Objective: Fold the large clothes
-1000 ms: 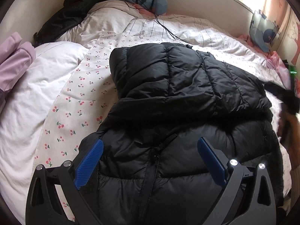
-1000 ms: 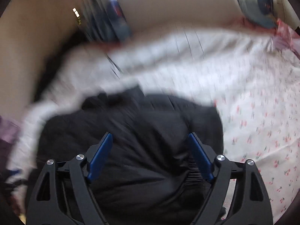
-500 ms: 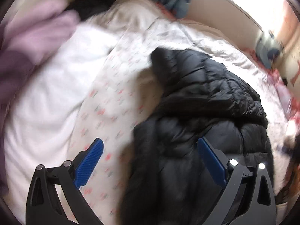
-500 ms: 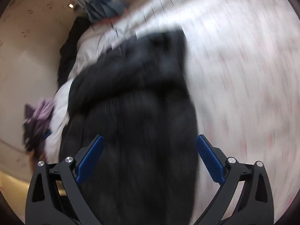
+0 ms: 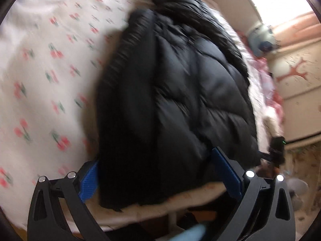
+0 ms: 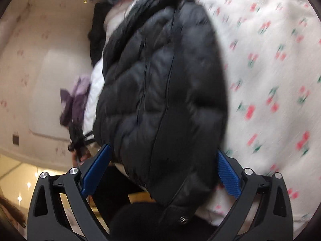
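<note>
A black puffer jacket [image 5: 180, 92] lies folded on the bed, near its front edge. It also shows in the right wrist view [image 6: 160, 84]. My left gripper [image 5: 158, 178] is open, its blue fingers straddling the jacket's near-left edge. My right gripper [image 6: 160, 172] is open, its fingers on either side of the jacket's near-right end. Neither has closed on the cloth. The other gripper shows blurred at the right edge of the left wrist view [image 5: 276, 150] and at the left of the right wrist view [image 6: 78, 144].
The cherry-print sheet [image 5: 40, 64] covers the bed, also seen in the right wrist view [image 6: 276, 60]. A purple garment [image 6: 74, 100] and a dark garment [image 6: 96, 30] lie at the bed's far side. The bed's front edge [image 5: 180, 202] and floor are just below the grippers.
Both grippers have swung down and outward to the two ends of the jacket near the bed's edge. Both stayed open.
</note>
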`<act>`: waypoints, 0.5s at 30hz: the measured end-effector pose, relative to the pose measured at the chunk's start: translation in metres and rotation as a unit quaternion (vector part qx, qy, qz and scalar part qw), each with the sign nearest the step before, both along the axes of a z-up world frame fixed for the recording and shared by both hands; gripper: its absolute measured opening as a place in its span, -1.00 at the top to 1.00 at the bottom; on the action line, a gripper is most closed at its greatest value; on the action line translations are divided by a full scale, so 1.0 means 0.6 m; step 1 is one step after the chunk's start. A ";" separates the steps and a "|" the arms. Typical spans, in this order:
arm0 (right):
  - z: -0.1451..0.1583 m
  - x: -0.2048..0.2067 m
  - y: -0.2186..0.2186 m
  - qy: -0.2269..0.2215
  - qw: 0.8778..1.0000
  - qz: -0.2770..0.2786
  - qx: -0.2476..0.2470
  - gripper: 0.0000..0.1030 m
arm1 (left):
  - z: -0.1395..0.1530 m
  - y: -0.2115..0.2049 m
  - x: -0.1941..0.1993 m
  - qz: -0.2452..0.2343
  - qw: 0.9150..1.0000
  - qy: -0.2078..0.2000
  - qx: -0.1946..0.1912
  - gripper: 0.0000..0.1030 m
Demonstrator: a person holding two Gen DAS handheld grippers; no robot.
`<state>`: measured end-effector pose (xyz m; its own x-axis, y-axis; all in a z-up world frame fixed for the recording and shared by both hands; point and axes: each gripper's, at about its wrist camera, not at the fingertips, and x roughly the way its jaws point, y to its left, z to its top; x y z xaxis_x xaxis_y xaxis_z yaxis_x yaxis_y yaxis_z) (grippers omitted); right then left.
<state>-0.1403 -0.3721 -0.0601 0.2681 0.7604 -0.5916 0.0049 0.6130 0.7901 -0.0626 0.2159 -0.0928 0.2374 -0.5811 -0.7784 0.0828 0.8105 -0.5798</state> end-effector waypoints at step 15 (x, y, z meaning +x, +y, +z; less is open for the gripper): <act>0.237 -0.020 0.038 -0.189 0.974 -0.056 0.107 0.80 | 0.239 0.016 -0.088 0.044 0.984 -0.110 -0.135 0.83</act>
<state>-0.1524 -0.3496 0.0822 0.5250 0.8089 -0.2646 -0.2544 0.4459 0.8582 -0.1153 0.2253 0.0504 0.4419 -0.7292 -0.5226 0.1666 0.6391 -0.7509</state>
